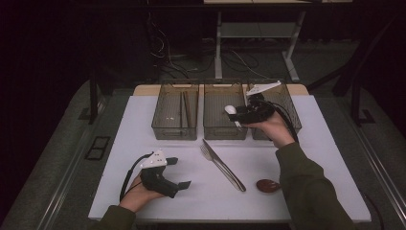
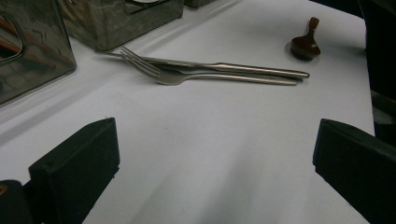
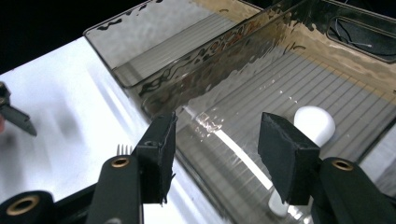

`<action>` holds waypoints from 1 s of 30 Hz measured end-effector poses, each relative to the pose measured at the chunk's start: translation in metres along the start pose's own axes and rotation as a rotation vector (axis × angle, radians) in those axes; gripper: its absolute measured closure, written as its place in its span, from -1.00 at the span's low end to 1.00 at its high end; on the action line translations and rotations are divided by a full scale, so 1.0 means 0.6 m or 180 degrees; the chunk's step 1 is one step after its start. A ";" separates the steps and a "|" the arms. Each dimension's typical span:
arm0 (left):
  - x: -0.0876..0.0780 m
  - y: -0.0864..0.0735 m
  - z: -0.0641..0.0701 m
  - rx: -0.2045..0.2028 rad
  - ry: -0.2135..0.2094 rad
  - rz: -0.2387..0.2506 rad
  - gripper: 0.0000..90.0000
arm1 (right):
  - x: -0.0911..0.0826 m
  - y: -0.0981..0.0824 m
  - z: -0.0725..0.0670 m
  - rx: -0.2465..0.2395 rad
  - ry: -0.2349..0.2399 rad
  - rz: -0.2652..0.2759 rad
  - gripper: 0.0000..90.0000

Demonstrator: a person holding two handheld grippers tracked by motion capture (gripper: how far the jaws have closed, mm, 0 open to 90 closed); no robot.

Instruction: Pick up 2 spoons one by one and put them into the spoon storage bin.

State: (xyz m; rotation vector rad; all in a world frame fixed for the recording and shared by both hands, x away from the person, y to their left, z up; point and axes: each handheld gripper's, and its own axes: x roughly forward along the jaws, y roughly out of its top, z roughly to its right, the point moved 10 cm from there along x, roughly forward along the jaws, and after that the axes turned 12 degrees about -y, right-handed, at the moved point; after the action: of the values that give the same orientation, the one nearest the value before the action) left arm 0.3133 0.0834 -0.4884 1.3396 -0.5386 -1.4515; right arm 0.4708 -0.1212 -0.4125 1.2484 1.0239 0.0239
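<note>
**Count at the bins: white spoon lying in the middle bin, right fingers spread above it**

Nearest the high camera: two forearms in olive sleeves, one gripper in each hand.

Left gripper (image 1: 180, 173): rests low on the white worktop (image 1: 143, 120) at the near left. Fingers wide apart, nothing between them; in the left gripper view bare worktop lies between the two black pads.

Right gripper (image 1: 234, 116): held over the middle bin (image 1: 225, 133). Fingers (image 3: 161, 151) apart, not pressing on anything. In the right gripper view the white spoon (image 3: 315, 123) lies on the ribbed floor of that bin, bowl at the right, handle running beneath the gap between the fingers.

Counts:
- Bins: 3 clear smoky ones in a row at the far side of the worktop. Left bin (image 1: 175, 132) holds long brown sticks; number cannot be told.
- Metal cutlery: 1 fork (image 1: 210, 157) and 1 knife (image 1: 229, 172), side by side and touching, diagonal at mid-worktop.
- Spoons: 2, the white one in the middle bin and 1 small dark brown spoon (image 1: 268, 185) on the worktop at the near right, well apart from the fork and knife.
</note>
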 end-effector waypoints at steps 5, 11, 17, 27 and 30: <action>0.000 0.000 0.000 0.0002 0.0002 -0.0005 -1.00 | -0.019 -0.023 -0.005 -0.0069 0.0016 0.0016 -0.06; 0.001 -0.001 -0.001 -0.0003 0.0005 -0.0010 -1.00 | -0.044 -0.051 -0.008 -0.0087 0.0010 0.0031 -0.12; 0.001 -0.001 -0.001 -0.0004 0.0010 -0.0013 -1.00 | -0.062 -0.085 -0.005 -0.0083 0.0011 -0.0003 -0.16; 0.000 -0.001 0.001 0.0009 0.0003 -0.0013 -1.00 | -0.089 -0.128 -0.010 -0.0093 0.0047 -0.0078 -0.24; -0.001 0.000 0.001 0.0010 0.0004 -0.0013 -1.00 | -0.098 -0.137 -0.010 -0.0100 0.0036 -0.0069 -0.25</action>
State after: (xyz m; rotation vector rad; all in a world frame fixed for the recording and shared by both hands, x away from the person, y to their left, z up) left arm 0.3128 0.0836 -0.4883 1.3445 -0.5378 -1.4536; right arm 0.3918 -0.1784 -0.4399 1.2099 1.0429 0.0302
